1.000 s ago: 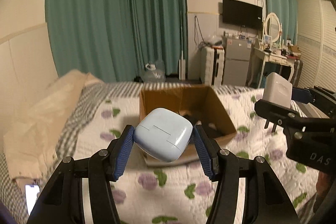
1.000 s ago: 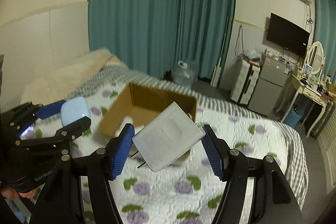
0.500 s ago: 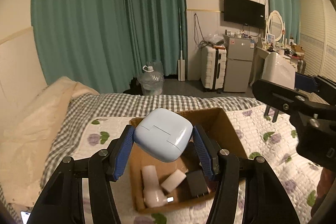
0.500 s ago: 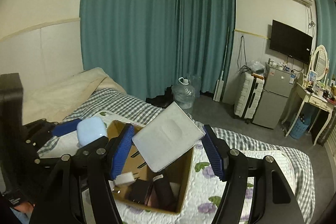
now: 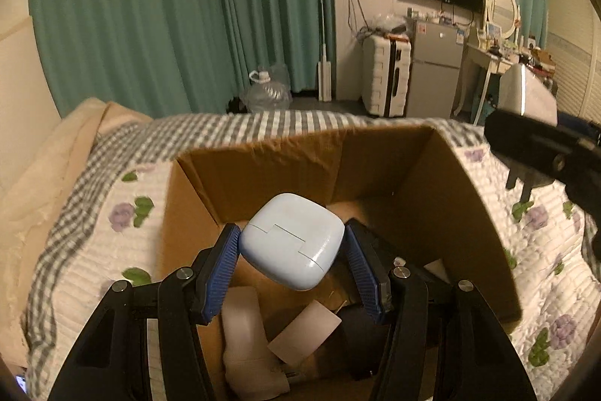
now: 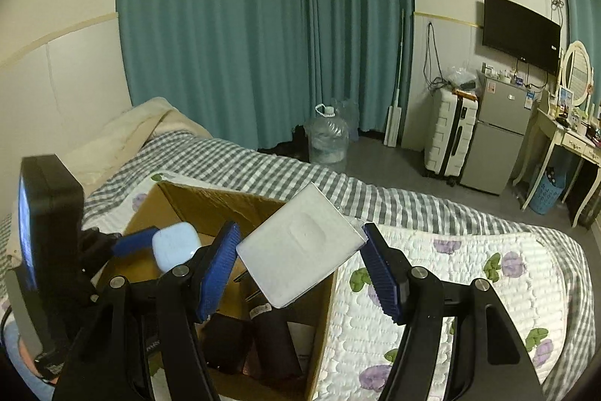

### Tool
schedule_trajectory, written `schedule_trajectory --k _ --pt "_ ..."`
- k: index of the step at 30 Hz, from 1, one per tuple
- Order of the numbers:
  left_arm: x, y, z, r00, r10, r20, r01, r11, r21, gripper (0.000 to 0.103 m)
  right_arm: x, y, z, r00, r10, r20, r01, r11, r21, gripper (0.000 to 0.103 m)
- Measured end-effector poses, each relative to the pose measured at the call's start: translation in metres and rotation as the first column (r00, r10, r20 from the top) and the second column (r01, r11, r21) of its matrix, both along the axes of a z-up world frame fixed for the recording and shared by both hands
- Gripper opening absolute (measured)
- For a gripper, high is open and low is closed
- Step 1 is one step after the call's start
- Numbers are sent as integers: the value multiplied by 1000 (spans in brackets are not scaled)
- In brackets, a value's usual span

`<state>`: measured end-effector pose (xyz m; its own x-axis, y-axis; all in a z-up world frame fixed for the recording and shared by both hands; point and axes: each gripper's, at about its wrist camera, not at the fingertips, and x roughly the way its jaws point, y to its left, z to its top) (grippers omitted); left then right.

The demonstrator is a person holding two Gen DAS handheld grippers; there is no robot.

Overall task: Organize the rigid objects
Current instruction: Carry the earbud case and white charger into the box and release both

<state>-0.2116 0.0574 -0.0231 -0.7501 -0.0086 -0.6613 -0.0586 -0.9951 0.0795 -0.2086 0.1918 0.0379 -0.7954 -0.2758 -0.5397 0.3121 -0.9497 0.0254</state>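
Note:
My left gripper (image 5: 293, 260) is shut on a pale blue rounded case (image 5: 293, 240), held just above the open cardboard box (image 5: 379, 168) on the bed. Inside the box lie a white bottle-like piece (image 5: 244, 337), a beige card (image 5: 304, 333) and dark items. My right gripper (image 6: 302, 264) is shut on a flat white plug adapter (image 6: 300, 245) with metal prongs underneath, over the box's right rim (image 6: 323, 322). In the right wrist view the left gripper (image 6: 157, 243) and the blue case (image 6: 174, 247) hang over the box's left side.
The box sits on a floral quilt (image 6: 450, 273) over a grey checked bedspread (image 6: 263, 168). A beige blanket (image 5: 45, 171) lies at the left. Beyond the bed are a water jug (image 6: 326, 138), a white suitcase (image 6: 449, 134), a small fridge (image 6: 496, 134) and teal curtains (image 6: 263, 25).
Both grippers have moved forward and down toward the box, each still holding its object. The box now fills the lower view, and its contents show beneath the blue case.

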Motion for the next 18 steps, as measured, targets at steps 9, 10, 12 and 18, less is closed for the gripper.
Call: schedule_trajectory --k 9,10,12,18 --pt "1 -2 0 1000 23 15 -23 1000 -16 67 -2 5 -12 1000 -9 26 9 1000 -5 66" --pt "1 -4 1 1000 28 10 -28 999 -18 67 -3 5 -11 1000 -10 25 10 1000 -8 66" --pt "4 -10 7 999 34 -7 -34 999 -3 67 -4 4 -10 1000 -13 22 13 1000 -5 66" --pt "6 -24 17 996 67 -59 -66 998 15 68 -15 -6 -24 999 -6 42 5 1000 17 66"
